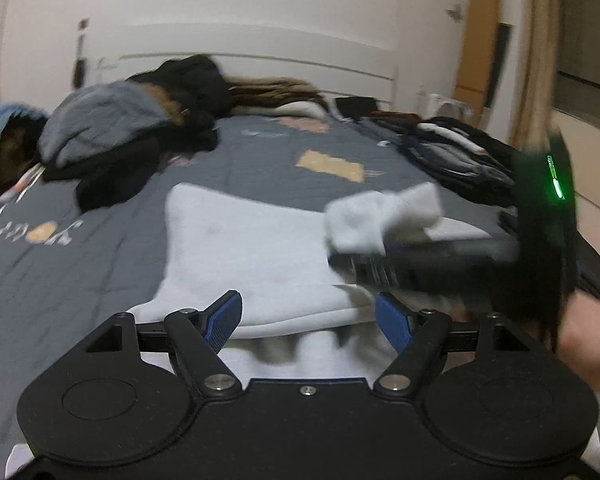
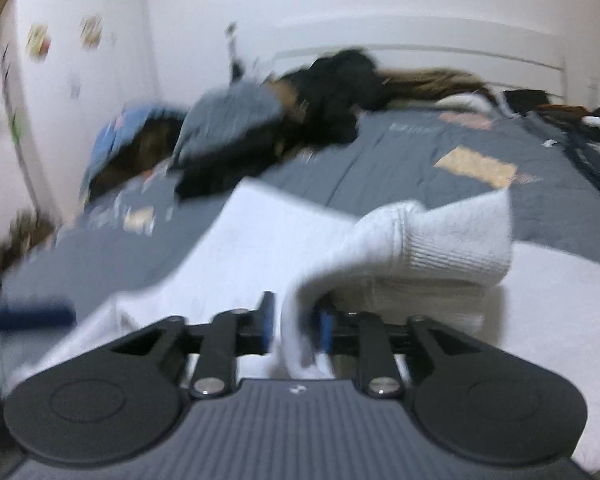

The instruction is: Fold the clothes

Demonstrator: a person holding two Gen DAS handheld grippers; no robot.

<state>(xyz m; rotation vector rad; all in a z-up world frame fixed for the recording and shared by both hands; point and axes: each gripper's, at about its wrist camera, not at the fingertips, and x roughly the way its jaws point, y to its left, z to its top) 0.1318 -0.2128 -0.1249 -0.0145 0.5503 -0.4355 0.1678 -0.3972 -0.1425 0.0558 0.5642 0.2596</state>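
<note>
A pale blue-white sweatshirt (image 1: 240,248) lies spread flat on the near part of a bed covered with a grey patterned quilt (image 1: 260,148). Its hem bunches in soft folds right in front of the left tool (image 1: 308,322), whose blue-padded fingers stand wide apart just above that edge with no cloth between them.

The right tool (image 2: 296,326) reaches in from the right side over the garment. In its own view a ribbed sleeve cuff (image 2: 456,236) of the sweatshirt rises in front of the fingers, and a band of the white sleeve cloth passes down between the two blue pads. The pads stand a little apart; the frame is blurred, so whether they press on the cloth or only flank it cannot be told. From the left wrist view the same cuff (image 1: 384,216) sits on top of the dark fingers of the right tool (image 1: 340,258), lifted clear above the flat body of the sweatshirt. A bare hand (image 1: 588,340) shows at the right edge behind that tool, beside a small green light (image 1: 556,184) on its body.

Farther up the bed, on the left, lies a loose heap of grey and black clothes (image 1: 112,140). Along the right edge of the bed sits a row of dark garments with white stripes (image 1: 456,152). A white headboard (image 1: 260,64) stands behind against a plain wall.
</note>
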